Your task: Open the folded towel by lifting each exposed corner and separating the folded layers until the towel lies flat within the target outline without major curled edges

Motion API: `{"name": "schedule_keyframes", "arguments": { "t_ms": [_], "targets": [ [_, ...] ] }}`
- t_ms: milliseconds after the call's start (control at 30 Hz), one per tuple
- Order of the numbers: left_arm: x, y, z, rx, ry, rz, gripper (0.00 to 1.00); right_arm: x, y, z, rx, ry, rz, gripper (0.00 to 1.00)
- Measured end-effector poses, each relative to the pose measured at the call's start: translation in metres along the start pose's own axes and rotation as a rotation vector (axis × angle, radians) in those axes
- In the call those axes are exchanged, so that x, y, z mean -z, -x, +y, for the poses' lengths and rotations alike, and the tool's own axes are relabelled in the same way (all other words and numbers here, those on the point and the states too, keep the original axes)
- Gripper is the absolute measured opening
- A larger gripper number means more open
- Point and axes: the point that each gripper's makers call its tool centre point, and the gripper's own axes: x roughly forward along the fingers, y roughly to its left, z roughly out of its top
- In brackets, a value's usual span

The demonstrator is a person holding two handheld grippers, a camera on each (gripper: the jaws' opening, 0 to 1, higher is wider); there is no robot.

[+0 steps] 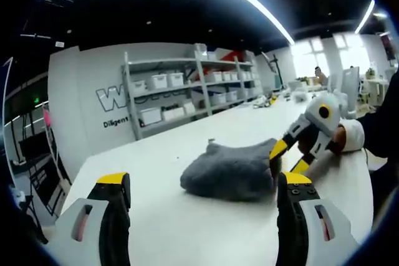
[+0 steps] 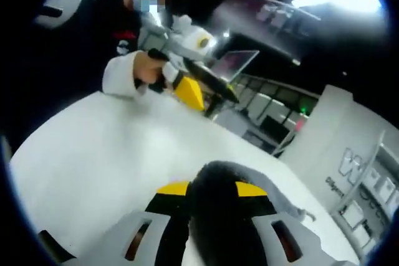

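A grey fluffy towel lies bunched and folded on the white table. In the left gripper view my left gripper hovers just short of the towel, open, its yellow-tipped jaws wide apart with nothing between them. My right gripper, held by a hand in a white cuff, comes in from the right at the towel's right edge. In the right gripper view the towel fills the gap between the right gripper jaws, which are closed onto it. The left gripper hangs above the table beyond.
Grey shelves with white bins stand against the lettered back wall. Further tables with clutter run off to the right. A person stands behind the left gripper, and a laptop screen sits past the table's far edge.
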Motion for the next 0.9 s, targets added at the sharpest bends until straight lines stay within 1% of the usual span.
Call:
{"name": "schedule_keyframes", "arguments": {
  "t_ms": [100,167,200,233,267,300,367,400,433,533,567,600,667,733,833,900],
  "targets": [
    [0.001,-0.001,0.000,0.004,0.002,0.007,0.96,-0.005,0.008,-0.012,0.036,0.002,-0.025,0.21],
    [0.002,-0.001,0.001,0.004,0.003,0.011,0.96,-0.011,0.015,-0.026,0.106,0.032,-0.054,0.21],
    [0.003,-0.001,0.001,0.003,0.004,0.012,0.96,-0.016,0.019,-0.032,0.135,0.041,-0.080,0.21],
    [0.003,-0.001,0.001,0.003,0.004,0.012,0.96,-0.016,0.023,-0.037,0.152,0.038,-0.089,0.21],
    [0.002,-0.001,0.002,0.002,0.005,0.012,0.96,-0.014,0.026,-0.041,0.162,0.031,-0.081,0.22],
    [0.001,-0.001,0.002,-0.002,0.006,0.007,0.95,-0.007,0.029,-0.050,0.198,0.031,-0.043,0.22],
    [-0.002,0.002,0.005,-0.009,0.004,-0.014,0.93,0.002,0.033,-0.058,0.224,0.046,-0.007,0.26],
    [-0.004,0.003,0.007,-0.014,0.014,-0.024,0.93,0.005,0.034,-0.060,0.213,0.035,-0.008,0.28],
    [-0.004,0.003,0.008,-0.014,0.019,-0.027,0.93,0.009,0.035,-0.061,0.215,0.021,0.004,0.30],
    [-0.004,0.005,0.009,-0.003,0.046,-0.031,0.94,0.016,0.041,-0.071,0.241,0.015,0.020,0.33],
    [-0.004,0.005,0.009,-0.002,0.050,-0.033,0.95,0.017,0.042,-0.072,0.242,0.006,0.019,0.35],
    [-0.004,0.005,0.010,-0.001,0.059,-0.037,0.96,0.019,0.042,-0.073,0.232,-0.023,0.018,0.39],
    [-0.005,0.006,0.010,0.002,0.069,-0.044,0.96,0.021,0.043,-0.075,0.241,-0.023,0.035,0.44],
    [-0.006,0.006,0.009,0.009,0.071,-0.047,0.96,0.023,0.045,-0.077,0.250,-0.008,0.052,0.42],
    [-0.007,0.005,0.008,0.016,0.069,-0.048,0.96,0.025,0.048,-0.080,0.254,-0.011,0.050,0.35],
    [-0.007,0.005,0.008,0.021,0.069,-0.049,0.96,0.026,0.047,-0.079,0.235,-0.033,0.045,0.35]
  ]
}}
